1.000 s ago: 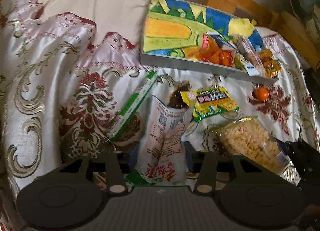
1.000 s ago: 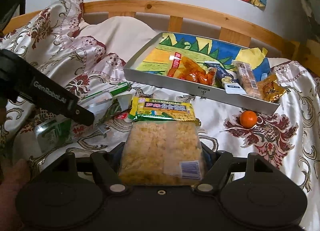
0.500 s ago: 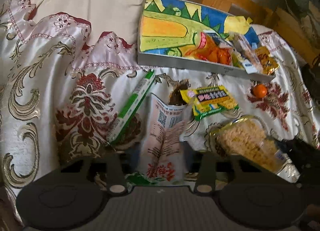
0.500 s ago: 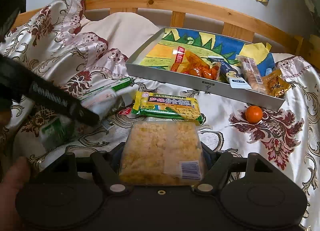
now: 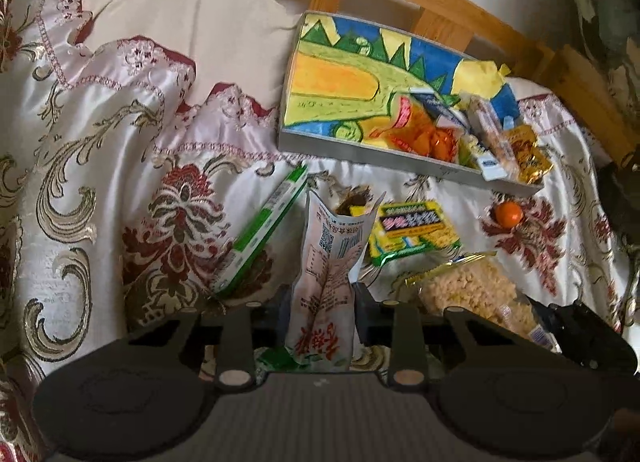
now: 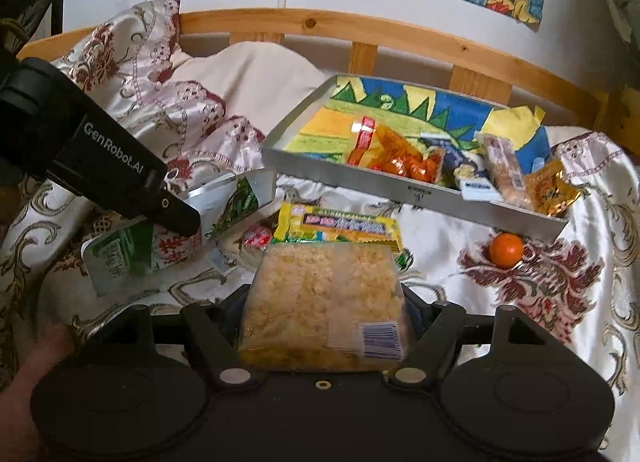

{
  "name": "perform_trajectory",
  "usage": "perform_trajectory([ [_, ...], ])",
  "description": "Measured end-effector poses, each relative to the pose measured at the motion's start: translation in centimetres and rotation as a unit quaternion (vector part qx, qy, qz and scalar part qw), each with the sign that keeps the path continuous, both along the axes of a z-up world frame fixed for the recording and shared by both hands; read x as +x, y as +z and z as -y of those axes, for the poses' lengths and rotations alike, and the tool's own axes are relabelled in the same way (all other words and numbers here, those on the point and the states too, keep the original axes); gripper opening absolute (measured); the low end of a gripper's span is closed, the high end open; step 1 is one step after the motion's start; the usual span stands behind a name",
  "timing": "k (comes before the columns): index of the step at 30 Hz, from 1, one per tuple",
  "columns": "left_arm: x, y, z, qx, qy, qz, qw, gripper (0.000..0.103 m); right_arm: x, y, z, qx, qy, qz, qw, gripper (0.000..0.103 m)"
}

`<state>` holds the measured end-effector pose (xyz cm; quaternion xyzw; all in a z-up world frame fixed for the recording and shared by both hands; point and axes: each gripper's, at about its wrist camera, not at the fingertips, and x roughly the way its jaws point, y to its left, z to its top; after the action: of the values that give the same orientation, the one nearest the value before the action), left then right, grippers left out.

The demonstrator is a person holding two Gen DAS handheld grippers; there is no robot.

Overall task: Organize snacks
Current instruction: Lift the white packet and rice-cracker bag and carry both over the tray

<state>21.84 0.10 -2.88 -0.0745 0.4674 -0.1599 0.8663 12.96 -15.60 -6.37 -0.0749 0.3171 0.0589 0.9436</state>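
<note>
White snack pouch: now between my left gripper jaws, which are closing on it from the wider gap a second ago; its far end has come up off the bed. Crispy-snack bag: held in right gripper, unchanged. Tray: beyond, partly filled. Both ready to carry over, I judge.

"GenRobot.AI" in white on the left gripper body. Barcode on the clear snack bag. QR code and fine print on the pouch, red characters illegible.
</note>
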Motion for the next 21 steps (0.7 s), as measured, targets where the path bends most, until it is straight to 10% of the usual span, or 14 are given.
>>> perform_trajectory([
  [21, 4.8, 7.3, 10.1, -0.078, -0.022, 0.071, 0.9942, 0.035, 4.5, 7.6, 9.6, -0.043, 0.017, 0.094, 0.994, 0.075],
])
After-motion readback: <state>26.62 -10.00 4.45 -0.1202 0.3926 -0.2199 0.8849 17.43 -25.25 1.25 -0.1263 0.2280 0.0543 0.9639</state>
